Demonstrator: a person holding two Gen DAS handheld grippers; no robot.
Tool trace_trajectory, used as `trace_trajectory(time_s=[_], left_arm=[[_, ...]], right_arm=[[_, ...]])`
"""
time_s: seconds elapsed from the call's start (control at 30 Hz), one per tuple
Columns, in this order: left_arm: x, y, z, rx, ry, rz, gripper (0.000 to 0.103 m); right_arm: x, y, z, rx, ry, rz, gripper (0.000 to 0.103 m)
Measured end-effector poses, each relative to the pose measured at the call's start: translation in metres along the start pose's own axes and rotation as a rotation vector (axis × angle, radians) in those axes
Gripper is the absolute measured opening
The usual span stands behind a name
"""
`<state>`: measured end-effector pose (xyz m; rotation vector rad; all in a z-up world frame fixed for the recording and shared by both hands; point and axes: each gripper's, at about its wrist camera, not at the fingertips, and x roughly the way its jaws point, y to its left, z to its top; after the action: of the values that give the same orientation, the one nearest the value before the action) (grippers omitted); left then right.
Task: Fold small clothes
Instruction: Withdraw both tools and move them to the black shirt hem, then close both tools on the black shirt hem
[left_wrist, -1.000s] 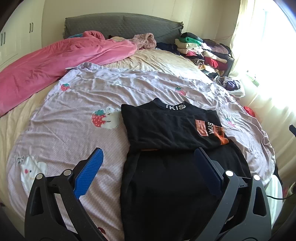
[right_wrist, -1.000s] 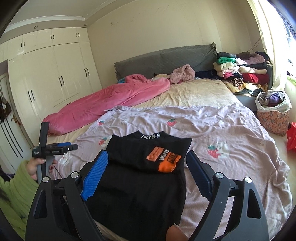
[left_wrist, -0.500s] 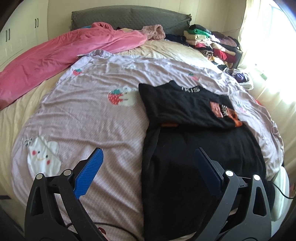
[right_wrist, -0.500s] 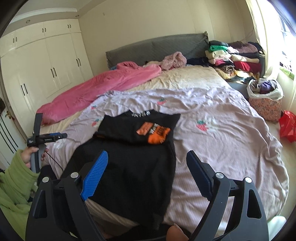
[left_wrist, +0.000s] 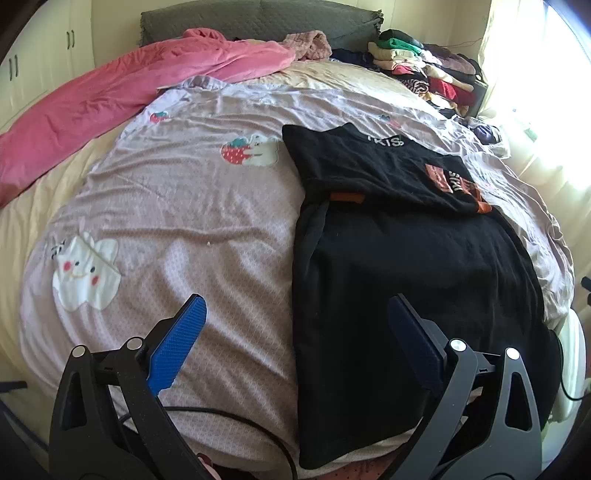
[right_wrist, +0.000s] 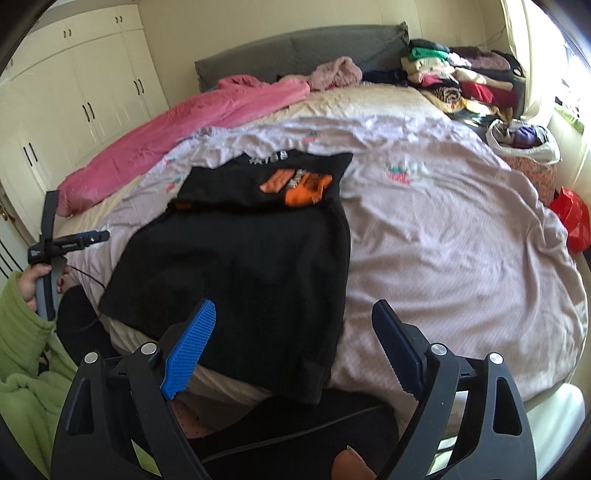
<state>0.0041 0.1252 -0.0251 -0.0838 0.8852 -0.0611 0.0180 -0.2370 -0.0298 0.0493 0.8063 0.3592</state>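
Both jaws spread, empty: left gripper (left_wrist: 295, 325), right gripper (right_wrist: 291, 325). Black garment (right_wrist: 251, 258) lies on the lilac sheet (right_wrist: 443, 229), hem hanging off the bed edge. Risk: you pinch sheet with hem, dragging both layers.

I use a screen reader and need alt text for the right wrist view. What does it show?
A black T-shirt with an orange print lies partly folded on a lilac bedspread, its hem hanging over the bed's near edge. The open, empty right claw frames it; at far left a hand holds the left claw.
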Motion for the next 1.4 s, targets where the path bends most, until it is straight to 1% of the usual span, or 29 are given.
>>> trace_trajectory(time_s=[0.23,0.4,0.47,0.5,0.67,0.7,0.77,0.83,0.87,0.9,0.97,1.0,1.07,1.23,1.33,1.37,1.4], left_arm=[[0.005,-0.002,-0.012,0.010,0.032,-0.006,0.092],[0.010,-0.004,-0.019,0.018,0.057,-0.032,0.092],[0.013,-0.005,-0.023,0.007,0.062,-0.043,0.088],[0.015,-0.006,-0.024,0.005,0.070,-0.048,0.085],[0.027,-0.013,-0.034,0.013,0.113,-0.069,0.077],[0.029,-0.014,-0.036,0.015,0.119,-0.070,0.073],[0.032,-0.016,-0.038,0.015,0.131,-0.075,0.069],[0.035,-0.015,-0.040,0.014,0.143,-0.083,0.061],[0.036,-0.015,-0.041,0.012,0.148,-0.088,0.059],[0.038,-0.016,-0.043,0.013,0.154,-0.090,0.056],[0.040,-0.018,-0.046,0.015,0.164,-0.092,0.053],[0.041,-0.018,-0.047,0.017,0.167,-0.092,0.049],[0.044,-0.020,-0.049,0.024,0.174,-0.089,0.048],[0.045,-0.020,-0.049,0.018,0.169,-0.082,0.048],[0.045,-0.020,-0.050,0.016,0.169,-0.077,0.048],[0.046,-0.020,-0.050,0.015,0.168,-0.075,0.048],[0.047,-0.021,-0.051,0.015,0.168,-0.071,0.048]], right_arm=[[0.019,-0.001,-0.014,0.015,0.043,-0.012,0.086],[0.029,-0.002,-0.020,0.021,0.064,-0.021,0.086],[0.033,0.000,-0.022,0.020,0.072,-0.026,0.086],[0.036,0.001,-0.022,0.017,0.078,-0.033,0.086],[0.045,0.004,-0.025,0.010,0.096,-0.038,0.084],[0.046,0.004,-0.025,0.010,0.099,-0.038,0.084],[0.050,0.004,-0.025,0.009,0.109,-0.041,0.080],[0.054,0.004,-0.025,0.008,0.118,-0.048,0.079],[0.056,0.004,-0.025,0.007,0.122,-0.051,0.076],[0.057,0.004,-0.025,0.008,0.126,-0.053,0.071],[0.062,0.002,-0.025,0.011,0.138,-0.062,0.066],[0.066,0.001,-0.024,0.014,0.146,-0.072,0.064],[0.071,0.000,-0.024,0.016,0.155,-0.081,0.059],[0.083,-0.003,-0.022,0.023,0.174,-0.110,0.059],[0.089,-0.006,-0.022,0.032,0.188,-0.110,0.059],[0.091,-0.006,-0.022,0.031,0.191,-0.109,0.057],[0.092,-0.006,-0.023,0.032,0.192,-0.111,0.051]])
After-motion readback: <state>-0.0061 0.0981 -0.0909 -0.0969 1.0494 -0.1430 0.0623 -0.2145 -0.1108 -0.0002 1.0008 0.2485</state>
